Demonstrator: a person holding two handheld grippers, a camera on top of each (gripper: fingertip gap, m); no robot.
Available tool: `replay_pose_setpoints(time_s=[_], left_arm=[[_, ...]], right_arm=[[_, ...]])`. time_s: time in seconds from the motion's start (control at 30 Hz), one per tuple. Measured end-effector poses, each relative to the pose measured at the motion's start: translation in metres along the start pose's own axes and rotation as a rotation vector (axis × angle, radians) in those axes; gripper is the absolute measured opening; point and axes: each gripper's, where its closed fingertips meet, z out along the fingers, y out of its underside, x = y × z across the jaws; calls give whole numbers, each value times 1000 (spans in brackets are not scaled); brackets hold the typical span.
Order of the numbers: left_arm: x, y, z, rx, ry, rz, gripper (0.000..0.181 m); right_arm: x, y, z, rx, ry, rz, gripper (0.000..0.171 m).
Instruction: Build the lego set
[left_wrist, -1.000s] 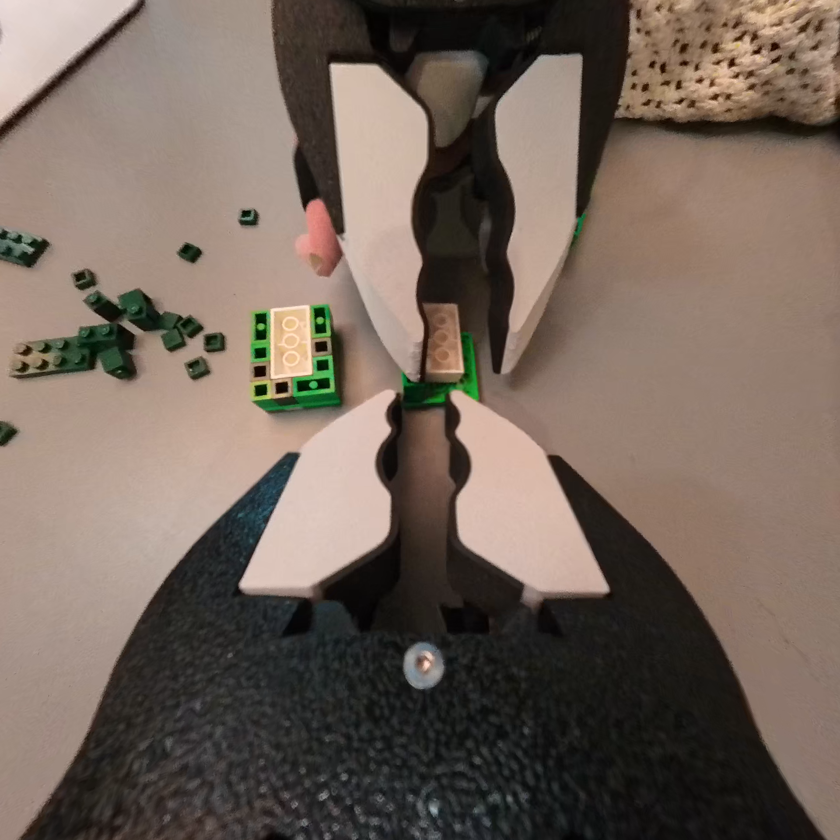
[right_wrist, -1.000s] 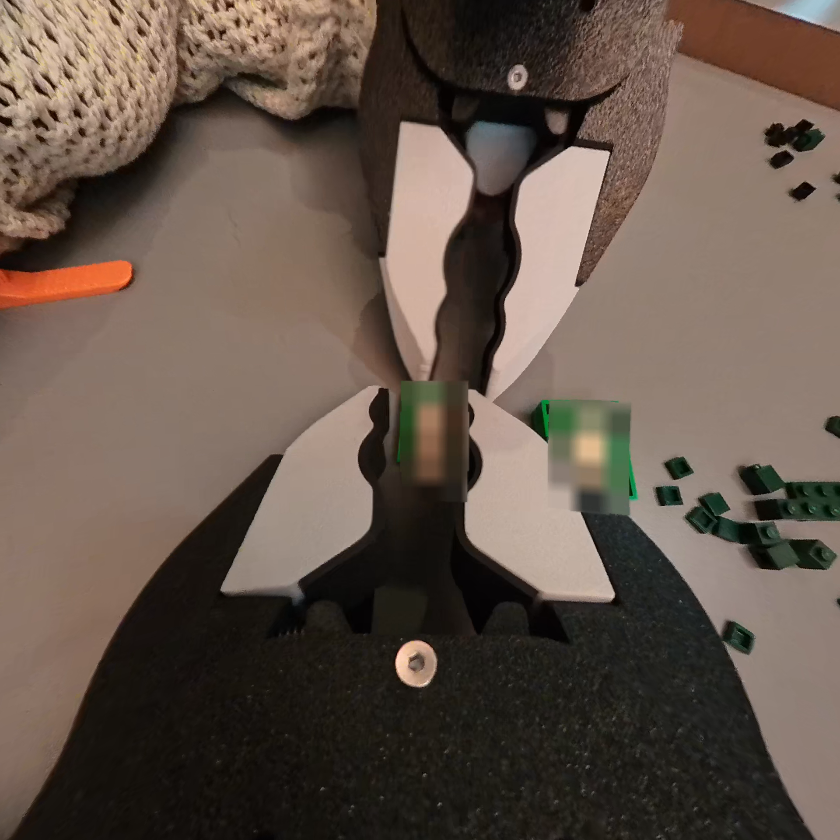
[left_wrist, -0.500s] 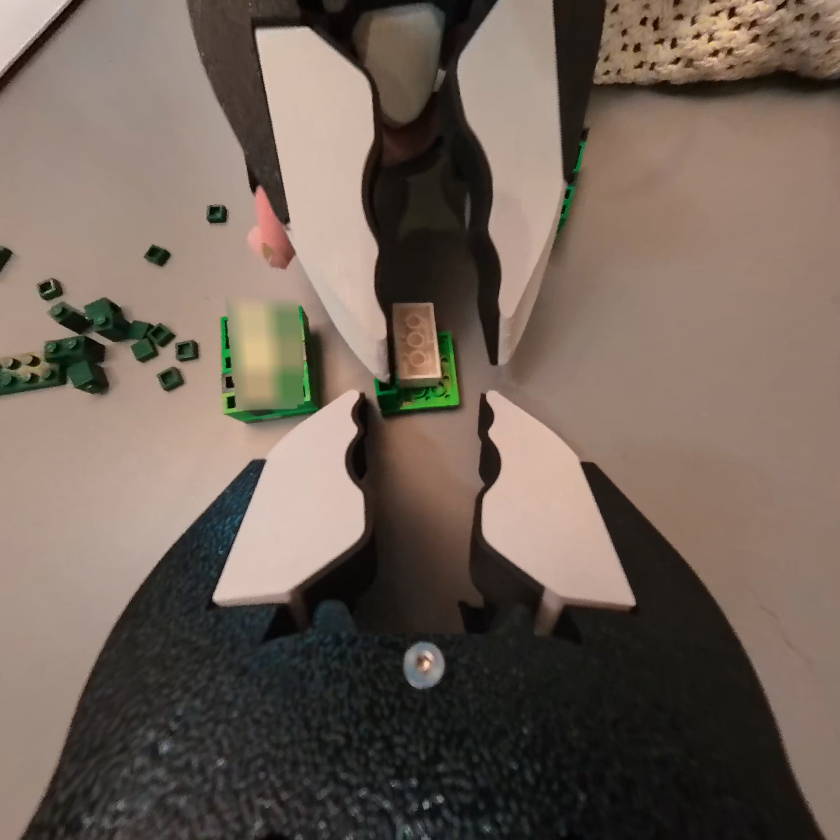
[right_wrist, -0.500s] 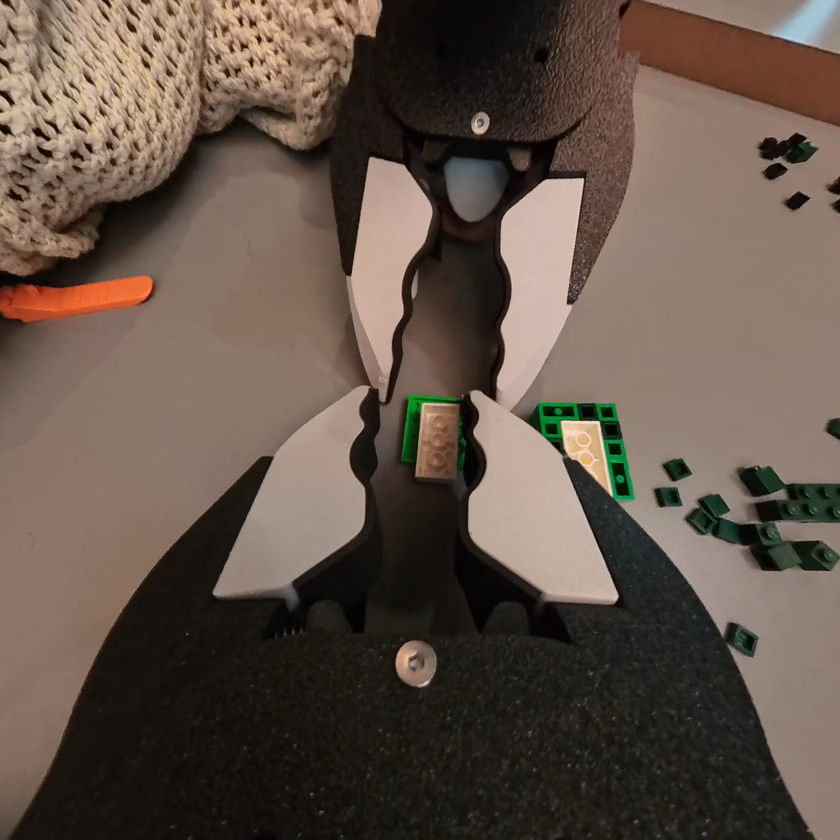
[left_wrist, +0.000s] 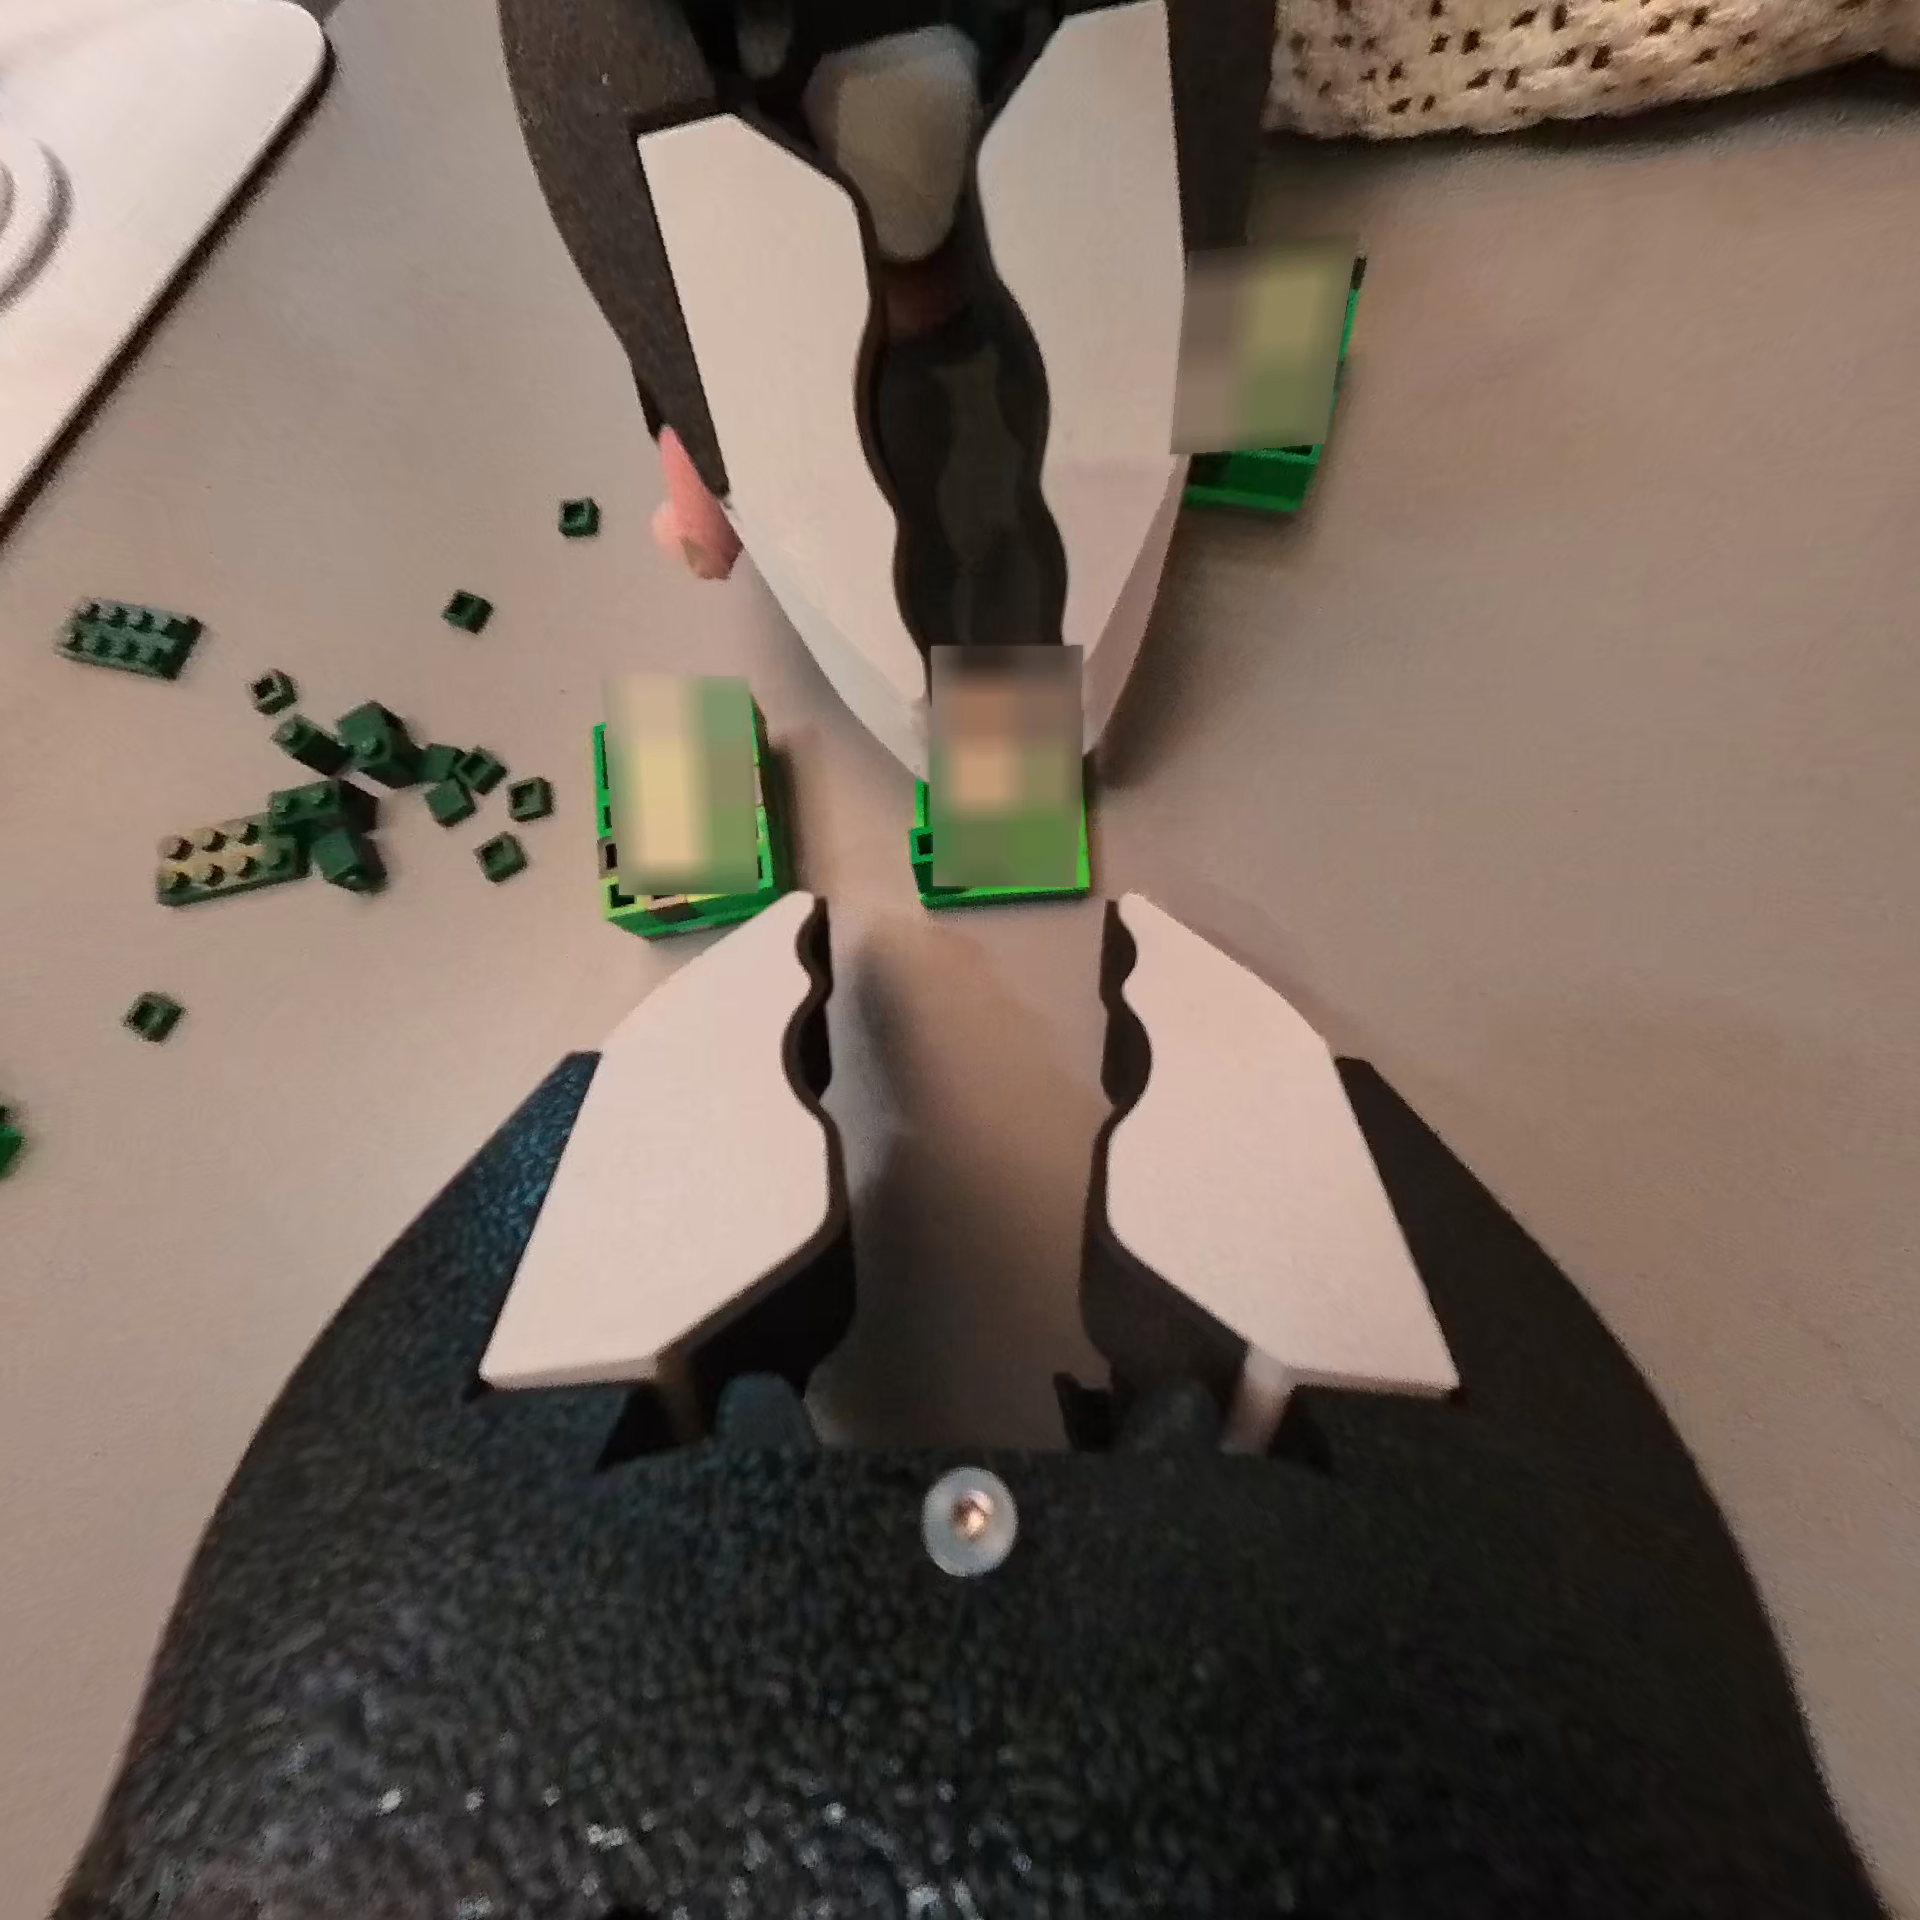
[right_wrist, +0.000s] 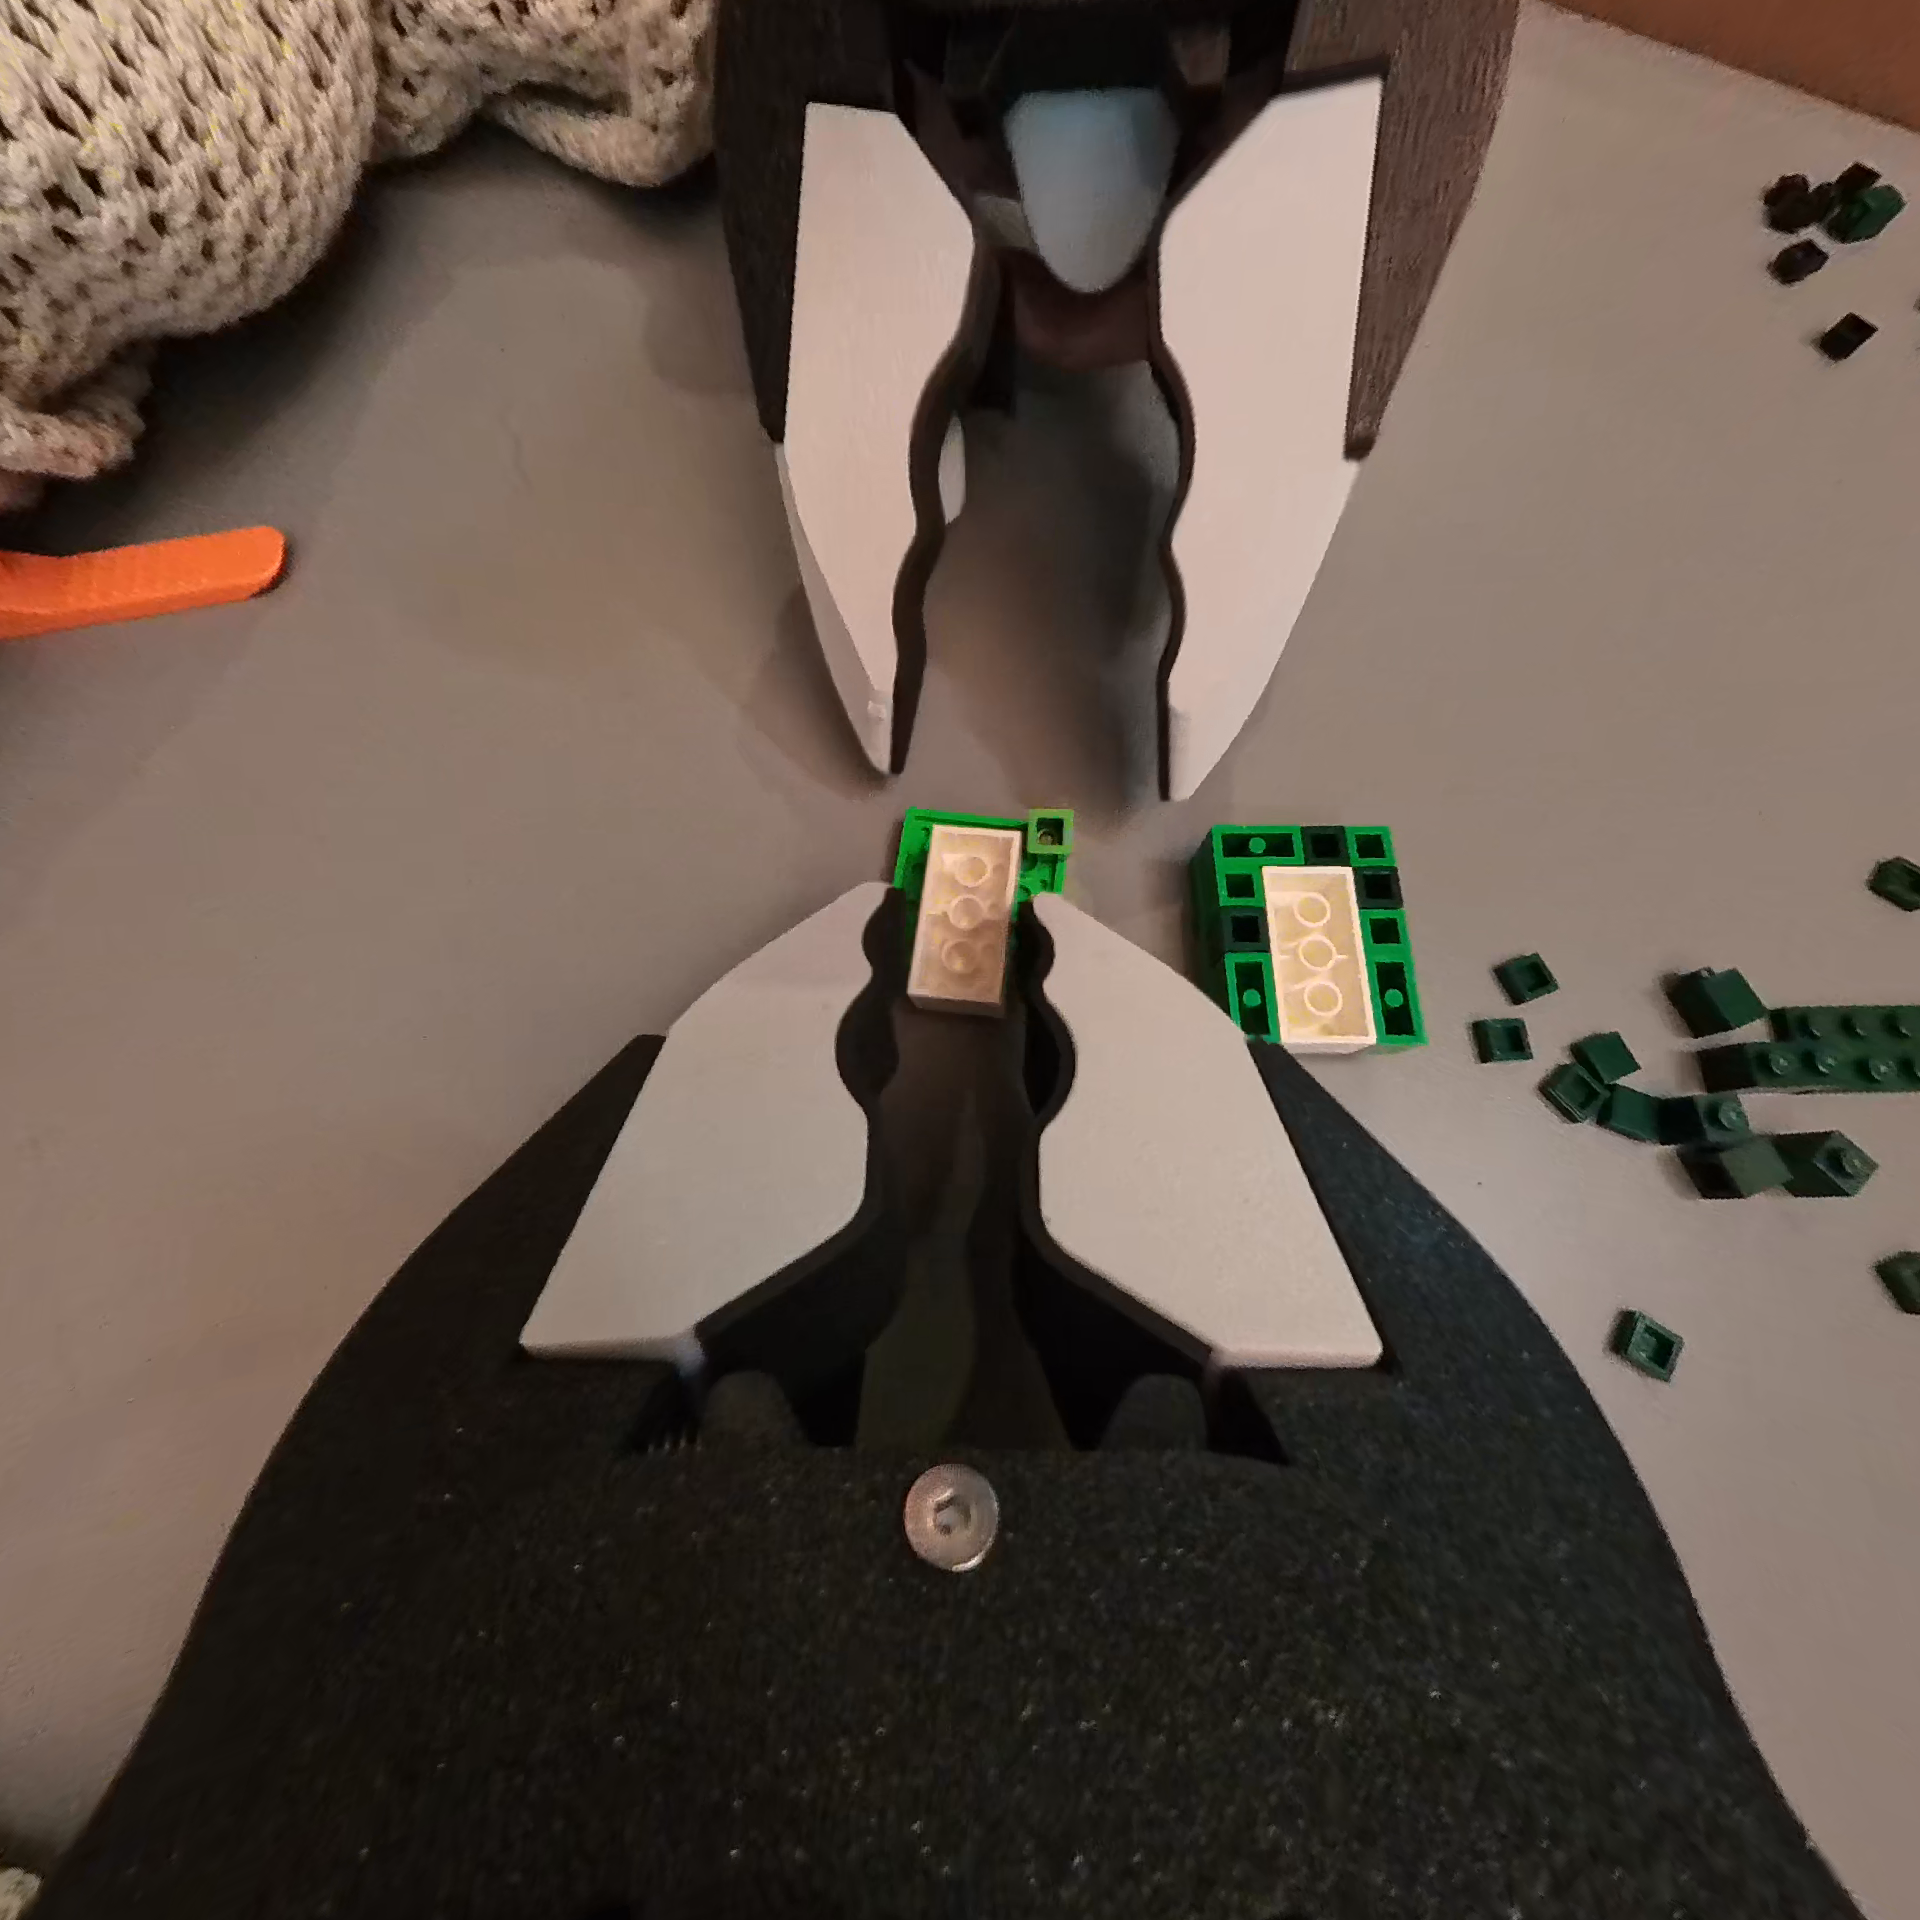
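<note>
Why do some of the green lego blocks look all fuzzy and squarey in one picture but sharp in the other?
Left wrist view: mosaic patches, added afterwards, cover three green lego builds. Right wrist view: the middle green build shows sharply, though the picture edges look soft.

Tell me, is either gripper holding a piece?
The right fingers seem to pinch the tan brick by its long sides, at the near end. The left gripper is open and holds nothing.
</note>
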Motion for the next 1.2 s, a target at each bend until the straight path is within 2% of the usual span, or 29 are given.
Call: replay_pose_setpoints(time_s=[0.17,0.43,0.83,1.0,1.2], left_arm=[[-2,-5,-4,32,-44,85,50],[-3,-6,-8,76,-167,394,52],[-16,-32,-25,211,-593,882,54],[-9,-38,-25,228,-654,1009,52],[-2,-41,-23,250,-665,1058,44]], right_arm=[[0,1,1,-17,1,0,17],[1,2,0,-16,3,11,17],[1,-19,-16,76,-8,27,17],[-4,-28,-22,111,-34,34,17],[-10,-34,-24,116,-55,14,17]])
